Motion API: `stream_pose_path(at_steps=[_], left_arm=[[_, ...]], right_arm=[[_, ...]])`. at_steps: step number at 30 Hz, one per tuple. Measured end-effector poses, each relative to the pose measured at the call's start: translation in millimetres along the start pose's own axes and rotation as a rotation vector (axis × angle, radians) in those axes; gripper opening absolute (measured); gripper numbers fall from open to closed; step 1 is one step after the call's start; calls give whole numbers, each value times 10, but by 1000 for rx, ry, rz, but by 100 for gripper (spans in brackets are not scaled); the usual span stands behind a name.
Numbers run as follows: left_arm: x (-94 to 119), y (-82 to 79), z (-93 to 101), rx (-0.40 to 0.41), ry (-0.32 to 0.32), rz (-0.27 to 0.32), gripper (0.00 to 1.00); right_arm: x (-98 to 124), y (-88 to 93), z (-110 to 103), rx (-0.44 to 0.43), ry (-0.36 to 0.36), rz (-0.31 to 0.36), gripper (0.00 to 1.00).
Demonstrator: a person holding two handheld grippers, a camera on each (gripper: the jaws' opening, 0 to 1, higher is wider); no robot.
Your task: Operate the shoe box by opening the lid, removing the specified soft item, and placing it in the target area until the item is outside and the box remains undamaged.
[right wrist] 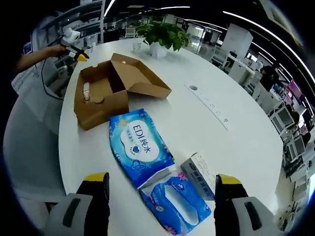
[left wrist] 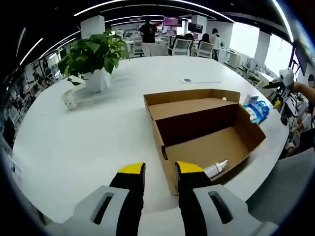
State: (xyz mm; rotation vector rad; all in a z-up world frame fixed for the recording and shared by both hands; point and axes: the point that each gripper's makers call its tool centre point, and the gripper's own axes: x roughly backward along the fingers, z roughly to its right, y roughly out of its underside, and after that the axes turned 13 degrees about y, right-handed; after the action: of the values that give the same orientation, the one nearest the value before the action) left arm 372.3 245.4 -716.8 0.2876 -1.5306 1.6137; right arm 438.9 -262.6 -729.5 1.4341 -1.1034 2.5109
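Note:
The brown cardboard shoe box lies open on the white table, its lid folded back. A small white bottle lies in its near corner. My left gripper is open just before that corner, with nothing between its jaws. In the right gripper view the box stands further off, the bottle inside it. My right gripper is open wide over a blue wet-wipes pack and a blue soft tissue pack on the table. The wipes pack also shows beyond the box.
A potted plant and a small white cup stand at the far left. A small white carton lies beside the tissue pack. A flat socket strip is set into the table. Office chairs and people are behind.

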Motion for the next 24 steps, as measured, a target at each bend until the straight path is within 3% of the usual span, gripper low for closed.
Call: stream_pose_path(at_steps=[3,7,15,24], left_arm=[[-2,-18,-2,-20,6,-20,34],[-13,-59,14,-54,24,-33,38],[-27,-226,25,-97,44,-11,47],[-88,-290,114,-177,106,-71,49]], right_arm=[[50,-23,-44,-35,25,22,99],[130,-53,-136,-89,53,30,100],[315,-185,-355,-175,101,118,100],[462,-324,-547,-260,139,184,100]])
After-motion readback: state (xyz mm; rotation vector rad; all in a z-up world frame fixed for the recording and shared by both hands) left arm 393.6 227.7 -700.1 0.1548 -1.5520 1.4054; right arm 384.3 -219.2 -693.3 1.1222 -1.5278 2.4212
